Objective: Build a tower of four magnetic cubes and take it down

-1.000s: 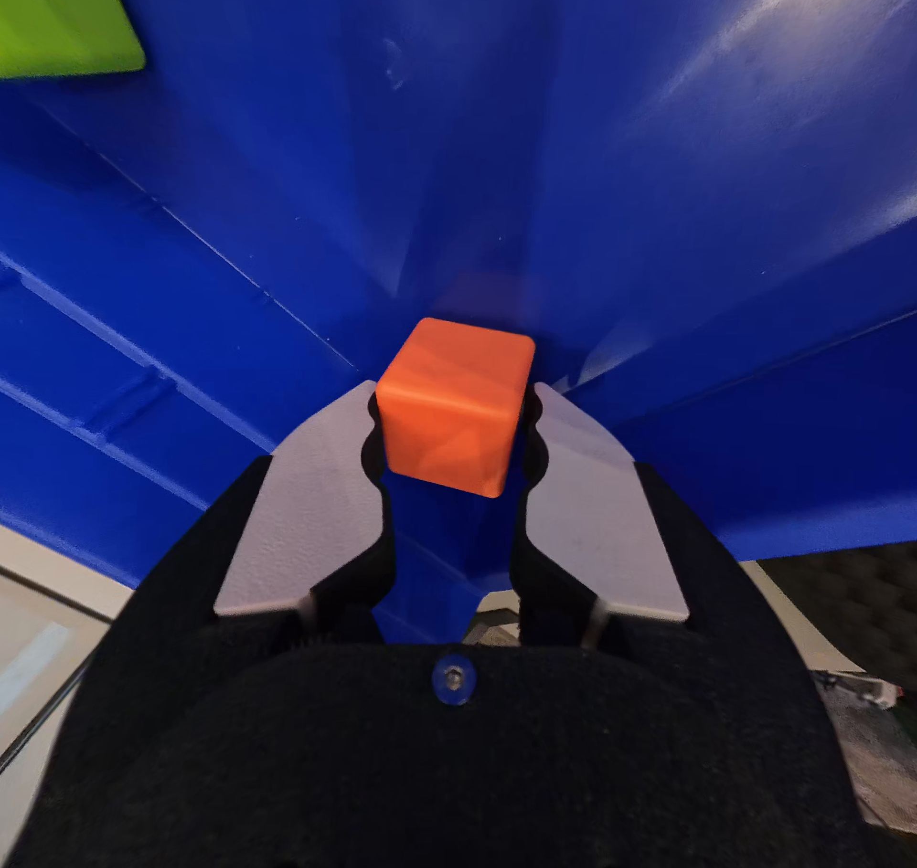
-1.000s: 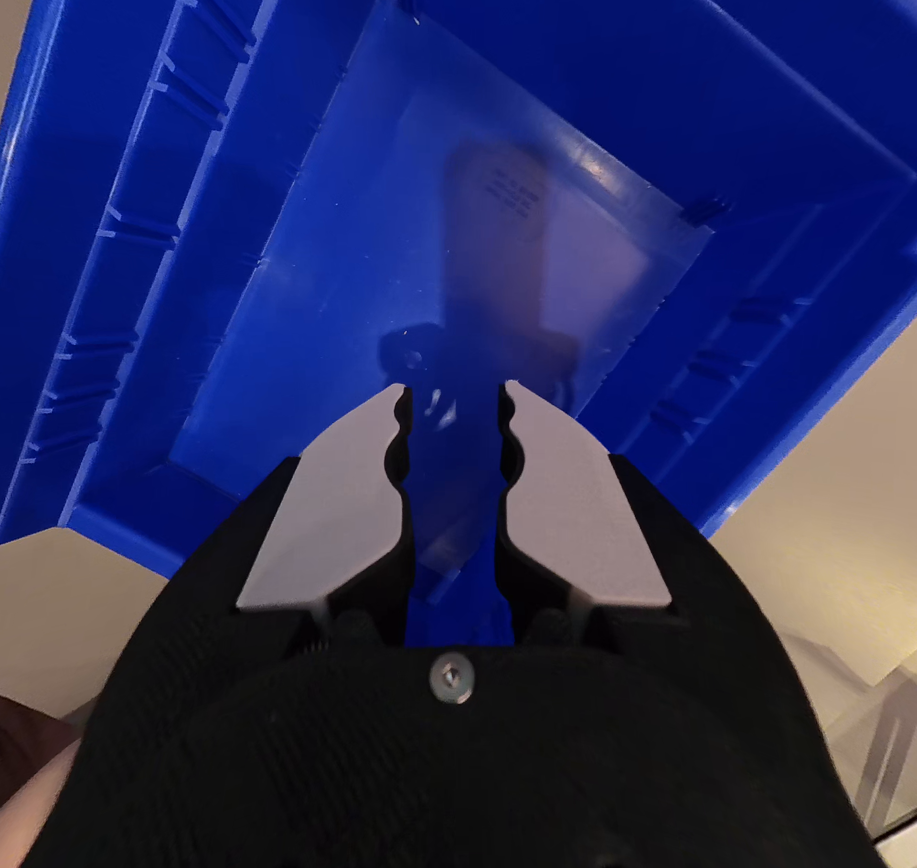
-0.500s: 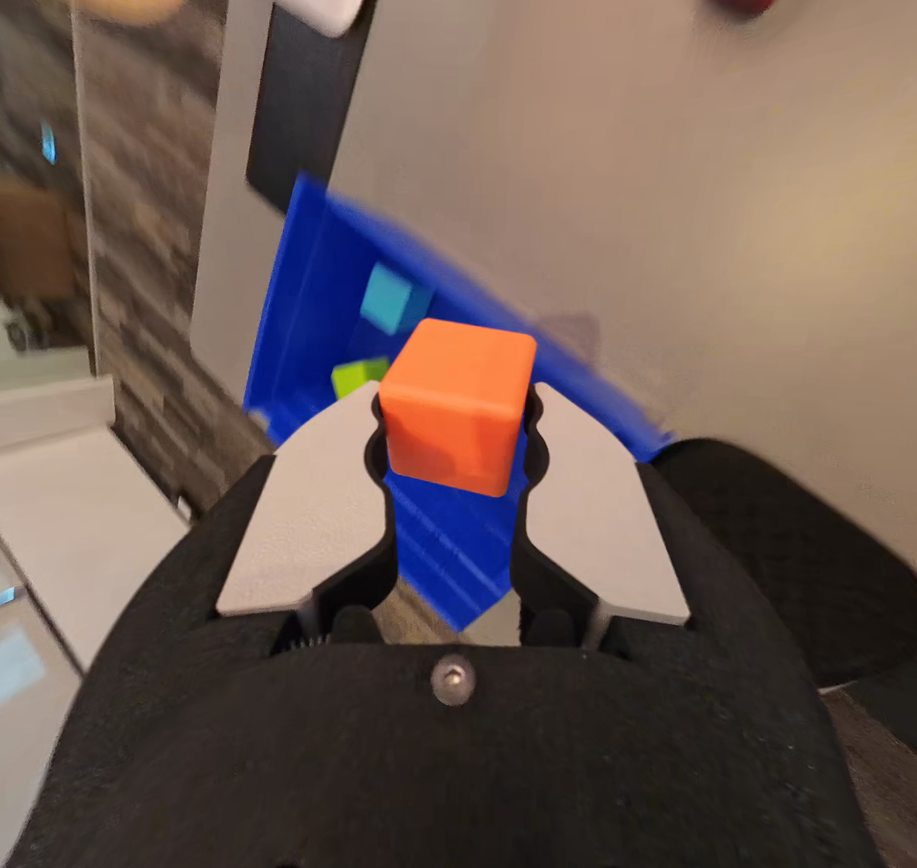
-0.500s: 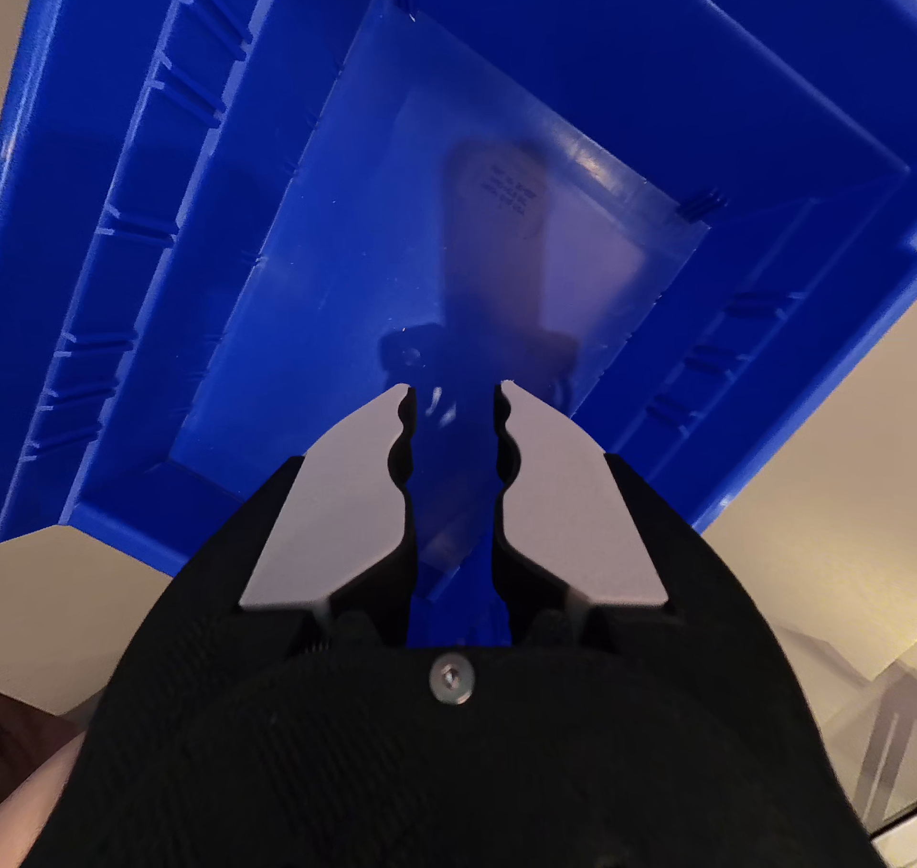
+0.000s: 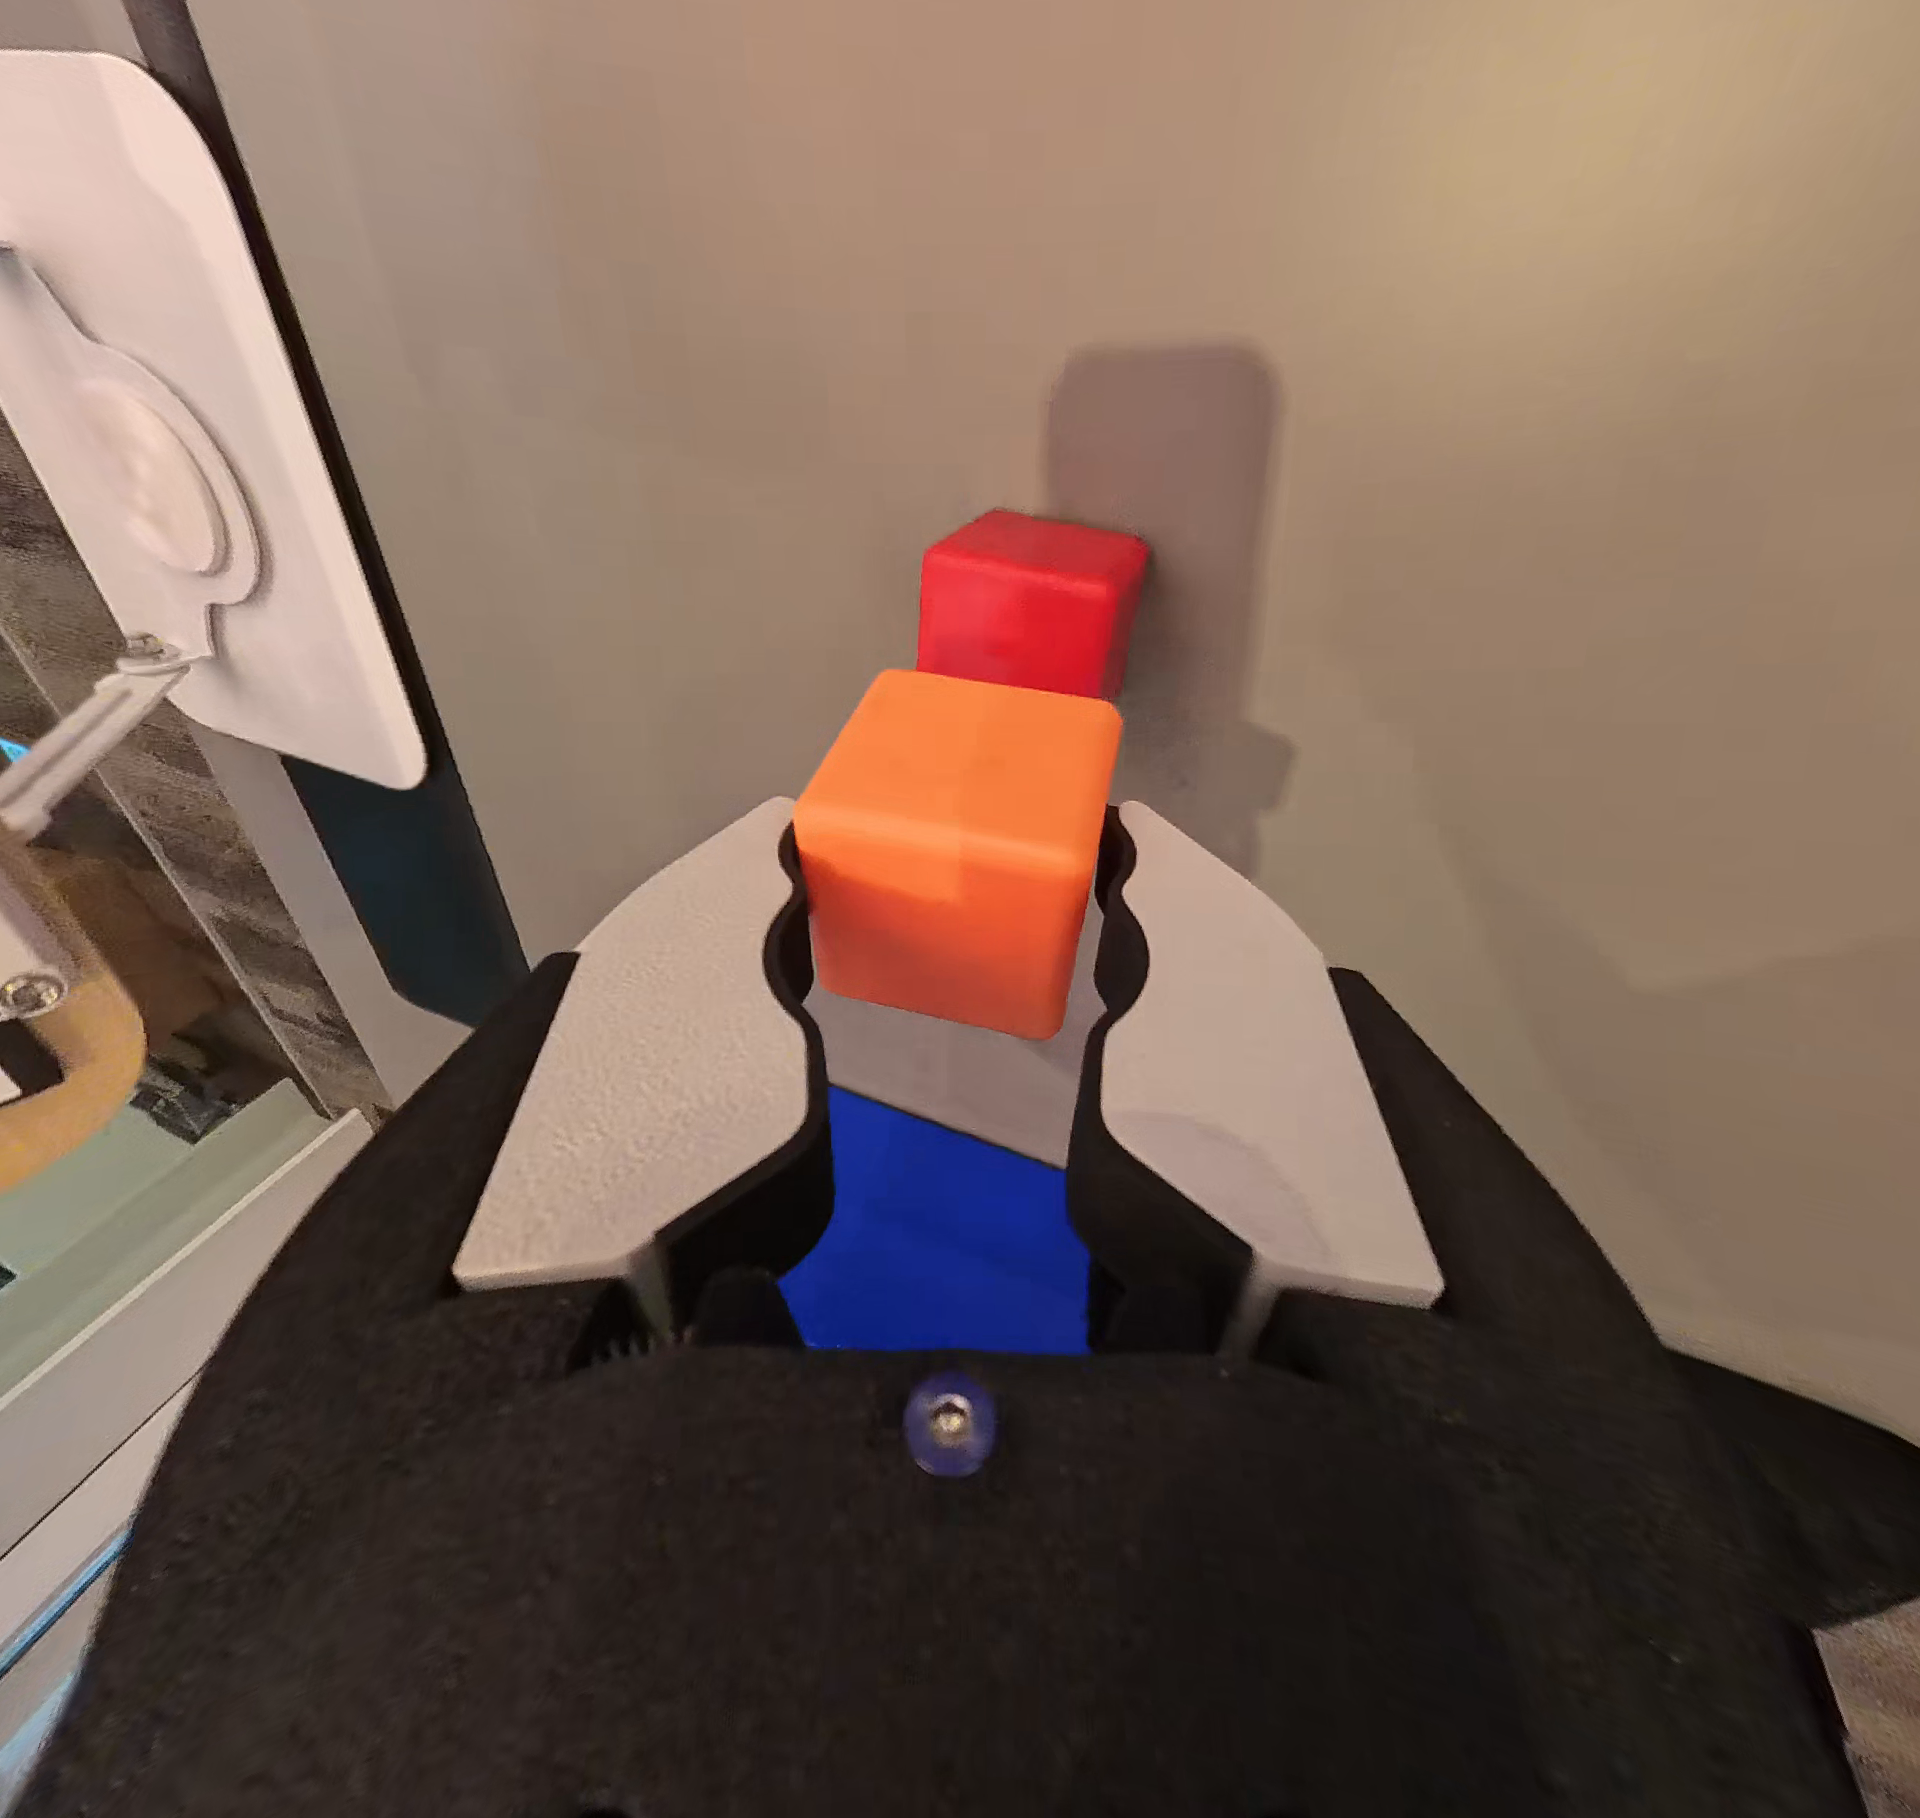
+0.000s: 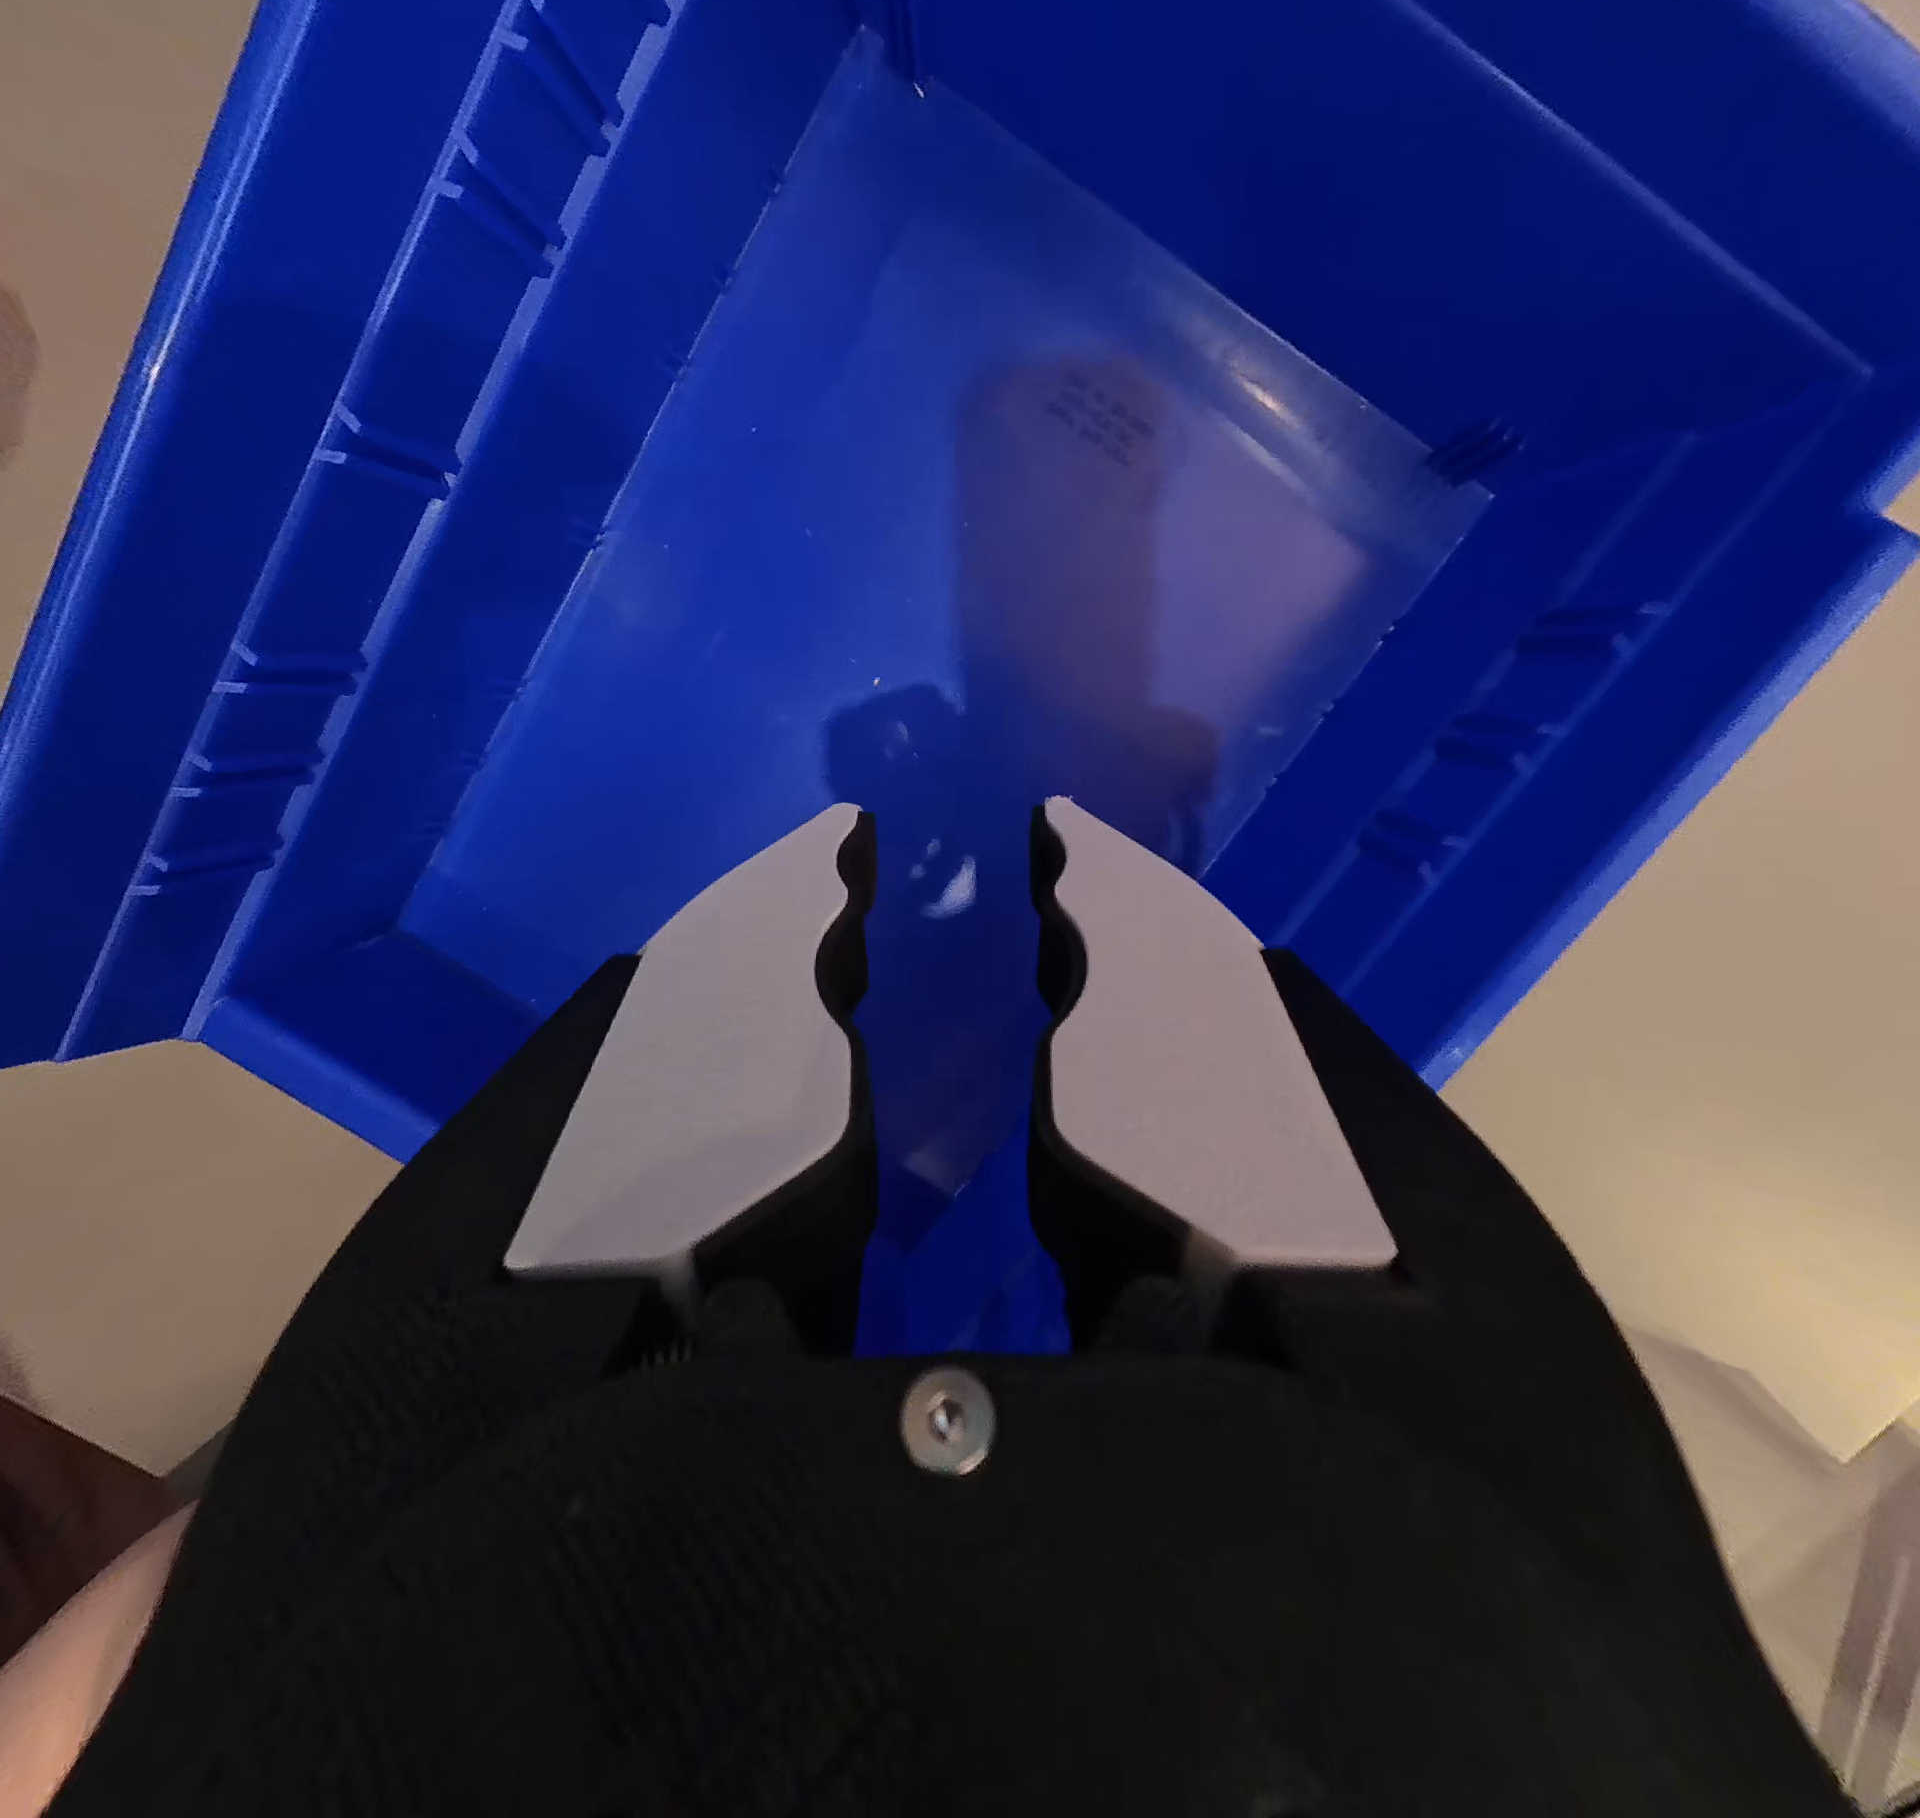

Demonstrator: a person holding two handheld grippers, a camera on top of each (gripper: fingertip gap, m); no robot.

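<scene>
Orange cube (image 5: 951, 869) carried from bin to red cube (image 5: 1023, 599) | blue bin (image 6: 436, 480) empty

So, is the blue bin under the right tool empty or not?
Empty, as far as shown: the blue bin has only bare floor; the nearest corner is hidden.

The beige tabletop (image 5: 1558, 418) lies bare to the right of and beyond the red cube (image 5: 1023, 599), giving open room there. To the left, a white plate (image 5: 156, 418) and dark upright strip (image 5: 343, 573) crowd the table's edge. The blue bin (image 6: 416, 418) has ribbed walls hemming in its bare floor.
</scene>
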